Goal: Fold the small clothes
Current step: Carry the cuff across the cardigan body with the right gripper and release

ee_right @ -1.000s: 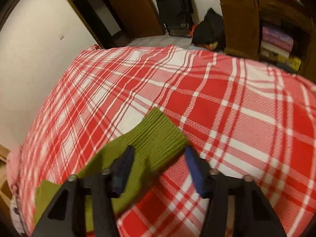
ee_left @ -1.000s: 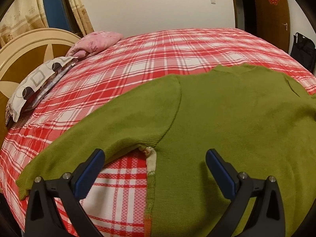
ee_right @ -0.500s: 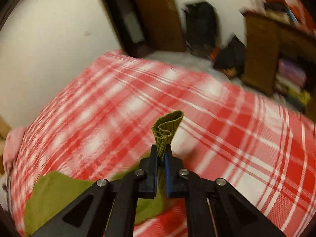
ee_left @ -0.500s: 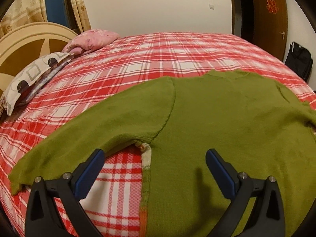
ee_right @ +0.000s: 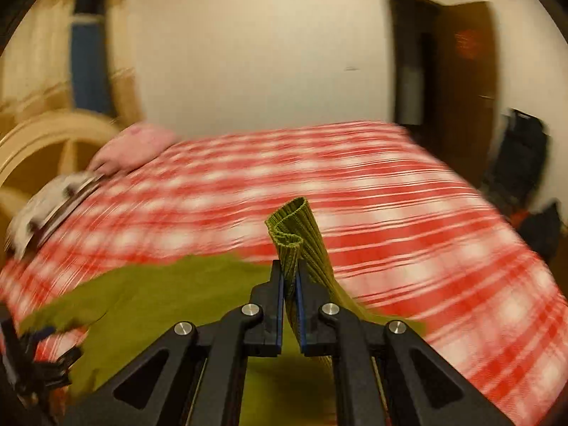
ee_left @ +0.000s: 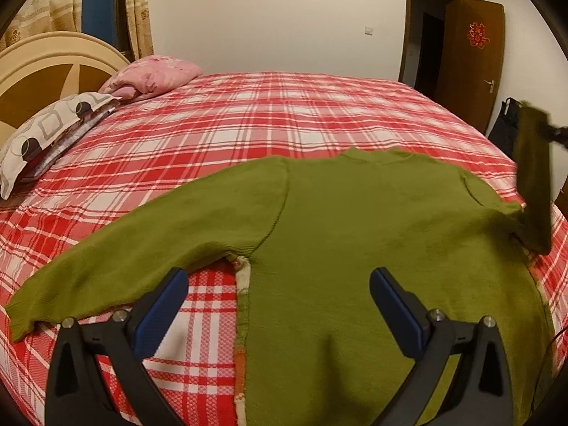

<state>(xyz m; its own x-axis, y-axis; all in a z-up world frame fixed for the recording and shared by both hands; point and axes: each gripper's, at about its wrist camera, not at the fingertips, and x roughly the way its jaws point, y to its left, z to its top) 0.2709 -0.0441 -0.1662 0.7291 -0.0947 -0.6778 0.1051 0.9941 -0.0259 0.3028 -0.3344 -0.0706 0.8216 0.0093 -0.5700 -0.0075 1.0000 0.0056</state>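
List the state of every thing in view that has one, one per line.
Green sweater: spread flat on the bed, back up.
Right sleeve: lifted off the bed, cuff pinched.
Left sleeve: lying flat, stretched outward.
Right gripper: shut on the cuff.
Left gripper: open, holding nothing, above the sweater.
Door: open.
Plaid bedspread: smooth.
Pillows: stacked by the headboard.

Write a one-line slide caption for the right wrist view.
Right gripper shut on the ribbed cuff of a green sweater, lifted above the red plaid bed.
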